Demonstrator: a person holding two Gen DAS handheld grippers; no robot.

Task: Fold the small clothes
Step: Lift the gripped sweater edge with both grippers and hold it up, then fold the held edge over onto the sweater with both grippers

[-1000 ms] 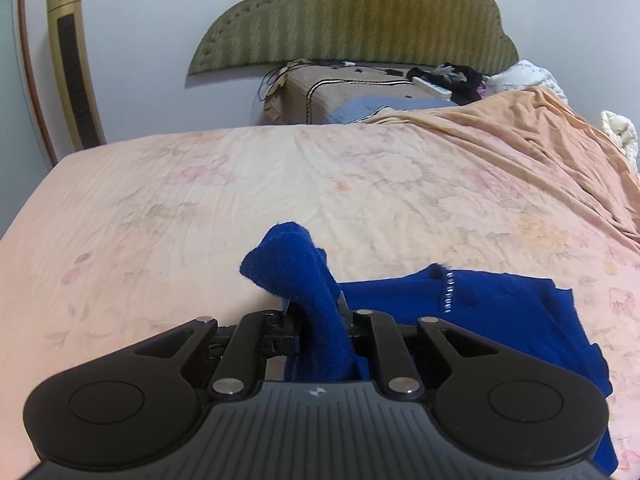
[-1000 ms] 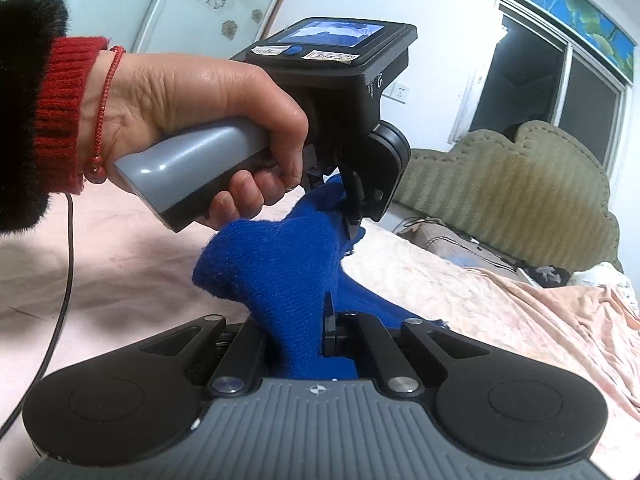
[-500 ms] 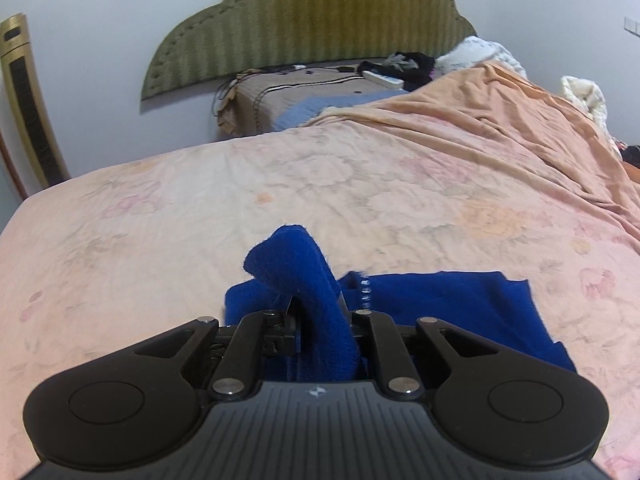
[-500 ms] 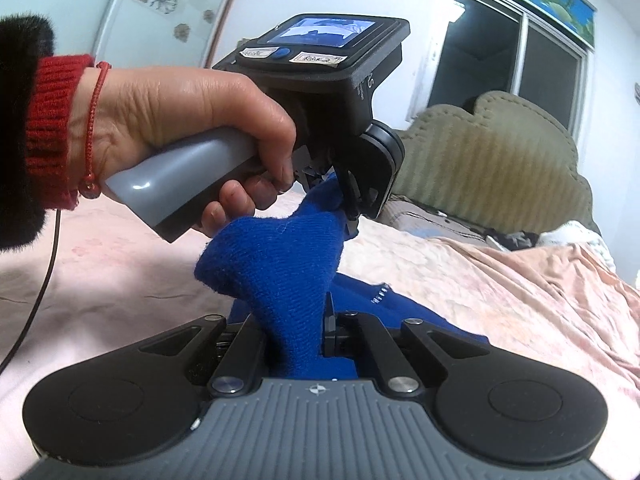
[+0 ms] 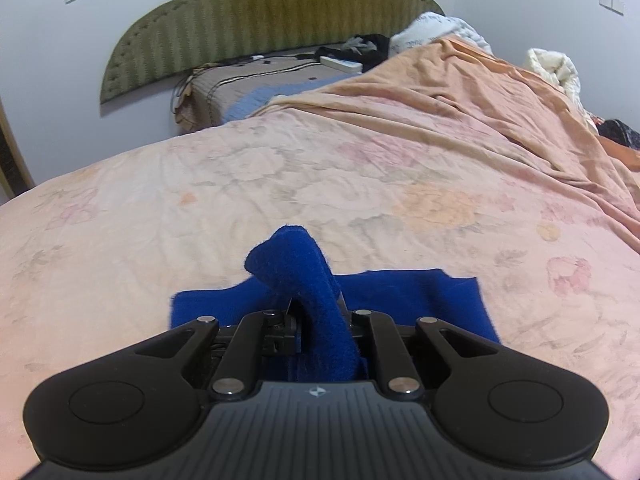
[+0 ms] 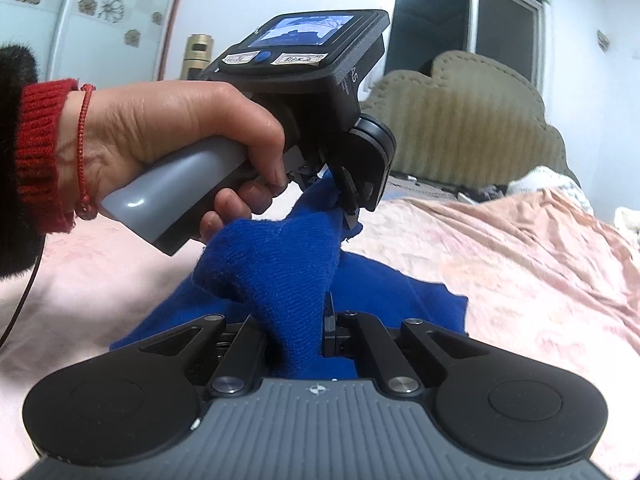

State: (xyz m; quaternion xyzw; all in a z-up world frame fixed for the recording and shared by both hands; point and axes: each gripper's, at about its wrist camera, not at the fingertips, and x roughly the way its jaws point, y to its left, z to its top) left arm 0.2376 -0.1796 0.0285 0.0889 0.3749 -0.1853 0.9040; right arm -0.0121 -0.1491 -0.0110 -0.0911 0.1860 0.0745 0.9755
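Observation:
A blue knit garment (image 5: 404,292) lies partly flat on the floral pink bed sheet (image 5: 280,184). My left gripper (image 5: 316,308) is shut on a raised fold of it, and the cloth bulges up between the fingers. In the right wrist view my right gripper (image 6: 308,320) is shut on another bunch of the same blue garment (image 6: 272,256). Just ahead of it a person's hand (image 6: 168,132) holds the left gripper (image 6: 348,210), which pinches the cloth's upper edge. The cloth hangs taut between the two grippers, which are close together.
An olive padded headboard (image 5: 264,12) stands against the far wall. A rumpled orange blanket (image 5: 480,92) and white bedding (image 5: 552,68) pile up at the right. Clothes and a power strip (image 5: 344,64) lie near the headboard. A dark window (image 6: 464,28) is behind.
Both grippers have carried the pinched cloth sideways across the bed, staying shut. The flat part of the garment now lies spread on both sides of the left gripper instead of off to the right.

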